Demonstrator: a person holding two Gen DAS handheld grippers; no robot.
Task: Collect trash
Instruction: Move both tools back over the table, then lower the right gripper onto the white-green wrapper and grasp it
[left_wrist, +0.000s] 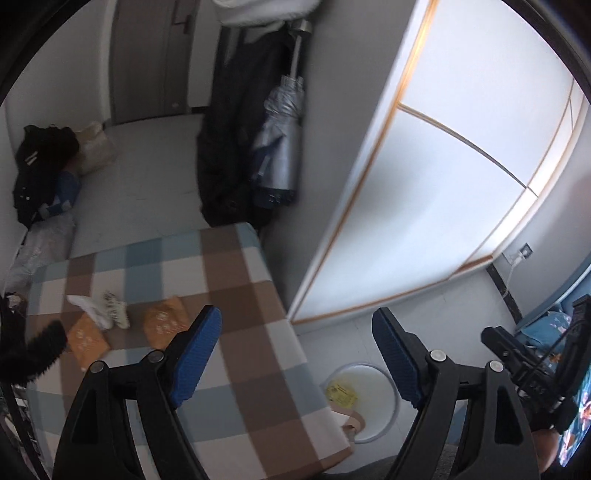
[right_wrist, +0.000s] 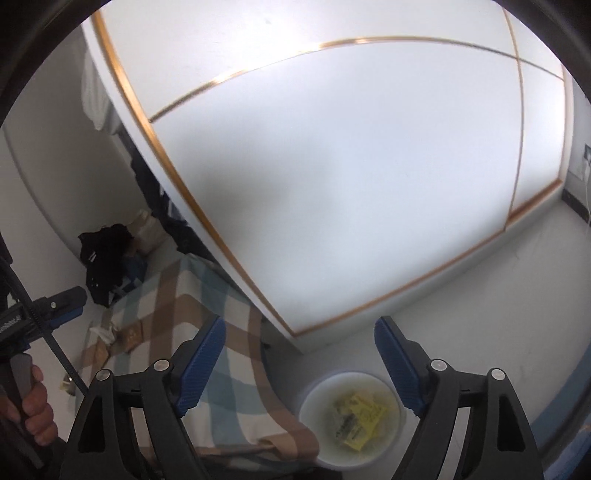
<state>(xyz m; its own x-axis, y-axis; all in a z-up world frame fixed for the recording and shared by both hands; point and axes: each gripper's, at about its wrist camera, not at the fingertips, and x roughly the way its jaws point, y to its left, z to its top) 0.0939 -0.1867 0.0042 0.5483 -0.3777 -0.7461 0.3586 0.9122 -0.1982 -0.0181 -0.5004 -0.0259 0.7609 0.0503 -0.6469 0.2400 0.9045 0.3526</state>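
A crumpled white wrapper and two orange packets lie on the checked tablecloth, beyond and left of my left gripper. That gripper is open with nothing between its blue pads. On the floor beside the table stands a round white bin with a yellow wrapper and other scraps inside. My right gripper hangs above the bin, open and empty. The left wrist view also shows the bin and the yellow wrapper.
A white wardrobe with gold trim stands close behind the table and bin. A dark coat and a folded umbrella hang near a grey door. A black bag sits on the floor. A hand grips the left tool.
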